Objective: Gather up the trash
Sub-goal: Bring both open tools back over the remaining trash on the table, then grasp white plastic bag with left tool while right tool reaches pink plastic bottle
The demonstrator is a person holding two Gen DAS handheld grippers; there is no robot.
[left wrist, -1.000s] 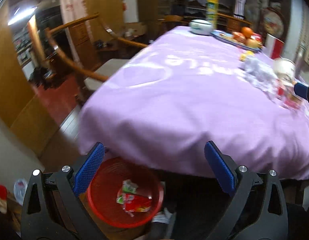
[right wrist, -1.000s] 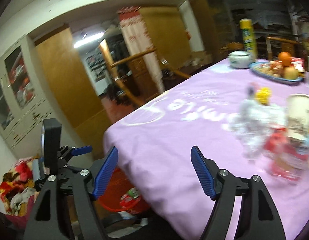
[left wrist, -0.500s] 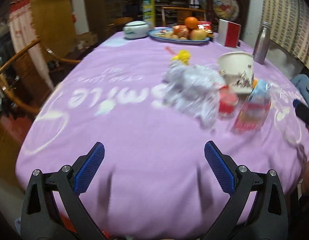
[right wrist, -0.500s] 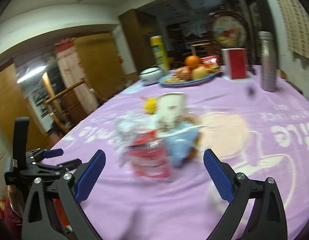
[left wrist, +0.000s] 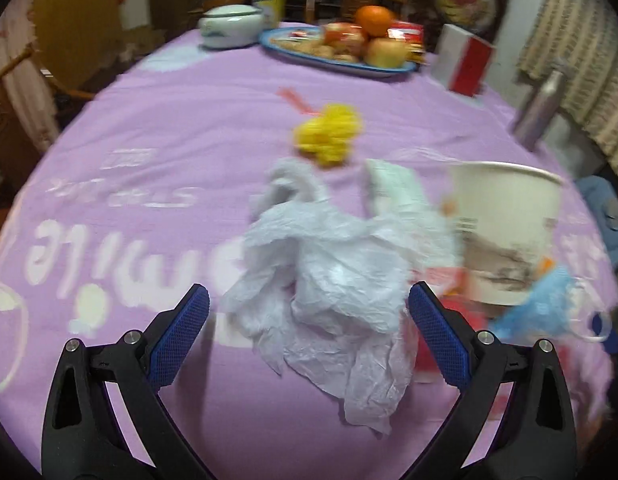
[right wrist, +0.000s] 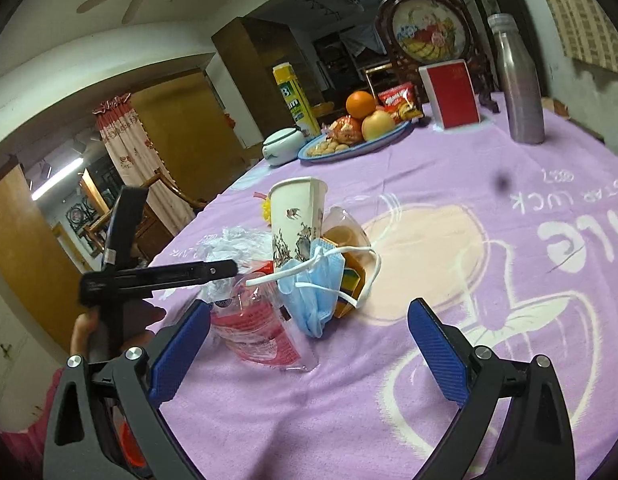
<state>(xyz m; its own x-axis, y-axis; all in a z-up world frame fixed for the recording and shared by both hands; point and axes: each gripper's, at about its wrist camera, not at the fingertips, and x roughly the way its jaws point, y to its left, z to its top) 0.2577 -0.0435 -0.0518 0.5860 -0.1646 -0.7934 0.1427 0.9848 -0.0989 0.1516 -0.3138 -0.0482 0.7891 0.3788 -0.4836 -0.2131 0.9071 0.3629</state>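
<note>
A second ago my left gripper (left wrist: 309,336) hung over the red bin beside the table; now it hovers wide open above the crumpled white plastic bag (left wrist: 329,280), nothing gripped. My right gripper (right wrist: 309,344) has just been opening and stands wide and empty before the blue mask (right wrist: 313,292) and paper cup (right wrist: 297,216). So I judge a fresh pickup begins. The purple tablecloth (right wrist: 489,320) carries a fruit plate (right wrist: 361,140); beyond it, a dim doorway and curtain.

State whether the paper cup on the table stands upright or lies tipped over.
Upright. The paper cup stands on its base with its open rim on top, among the trash on the table.
</note>
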